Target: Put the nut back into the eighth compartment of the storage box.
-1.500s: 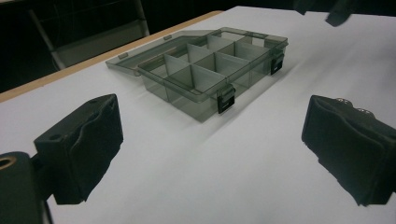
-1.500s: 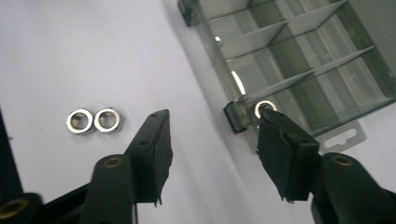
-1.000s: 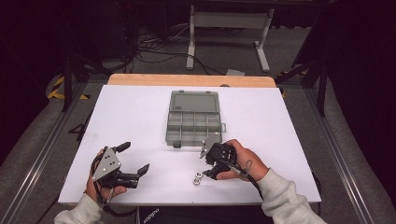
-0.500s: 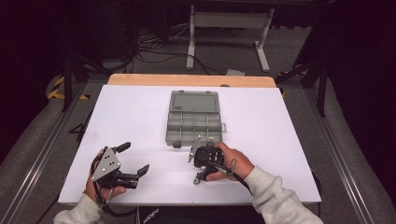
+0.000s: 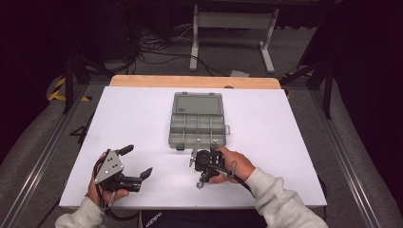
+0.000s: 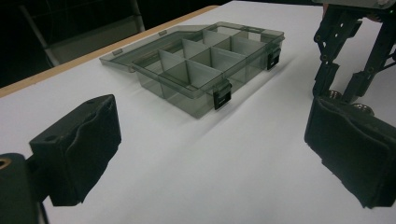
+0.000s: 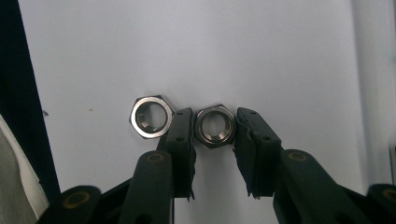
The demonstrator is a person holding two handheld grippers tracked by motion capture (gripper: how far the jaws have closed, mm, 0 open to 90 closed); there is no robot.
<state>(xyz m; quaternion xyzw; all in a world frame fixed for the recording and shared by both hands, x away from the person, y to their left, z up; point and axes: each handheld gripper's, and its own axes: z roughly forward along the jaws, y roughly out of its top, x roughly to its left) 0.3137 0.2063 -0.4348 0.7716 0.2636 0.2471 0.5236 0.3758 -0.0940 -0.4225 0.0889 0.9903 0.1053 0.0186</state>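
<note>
We are seeing the compartment box sitting open near the middle of the worktop, its lid lying flat behind it toward the far edge. Just in front of the box, the right gripper is standing over two nuts lying side by side on the worktop; one nut is sitting between its jaws with the pads against its sides, the other nut is lying just outside the jaw on the left in the right gripper view. The left gripper is resting at the near left, well apart from the box.
</note>
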